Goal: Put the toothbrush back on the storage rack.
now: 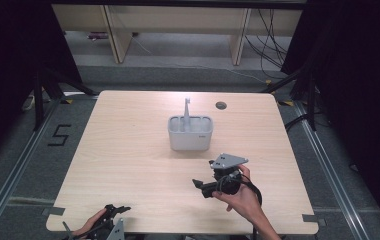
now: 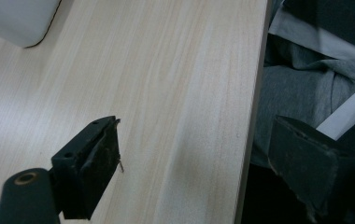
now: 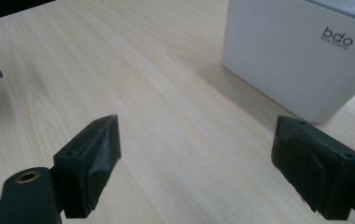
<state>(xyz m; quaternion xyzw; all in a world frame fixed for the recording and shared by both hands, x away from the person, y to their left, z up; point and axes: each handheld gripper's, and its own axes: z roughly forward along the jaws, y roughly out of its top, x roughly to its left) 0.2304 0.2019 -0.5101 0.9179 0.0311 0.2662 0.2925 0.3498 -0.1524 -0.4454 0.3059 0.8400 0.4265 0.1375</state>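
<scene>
Right gripper (image 1: 205, 188) sits right of centre in the lower part of the high view, held in a hand (image 1: 241, 199), jaws spread wide with nothing between them; in the right gripper view both black jaws stand well apart over bare wood, touching nothing. The white caddy (image 1: 190, 134) stands upright at the middle of the table (image 1: 128, 150), above and slightly left of that gripper in the high view, and fills the upper right of the right gripper view, near the jaws but not in contact. A slim grey upright piece (image 1: 187, 112) rises from it; what it is cannot be told. Judgement: the step in hand is an approach to the caddy, and it would be best done by squaring the jaws to a wall, keeping them fully apart until they straddle it, then closing low enough to avoid tipping. Left gripper (image 1: 113, 212) rests at the bottom left edge of the high view, jaws likewise apart and empty, straddling the table's near edge in the left gripper view, well apart from the caddy.
</scene>
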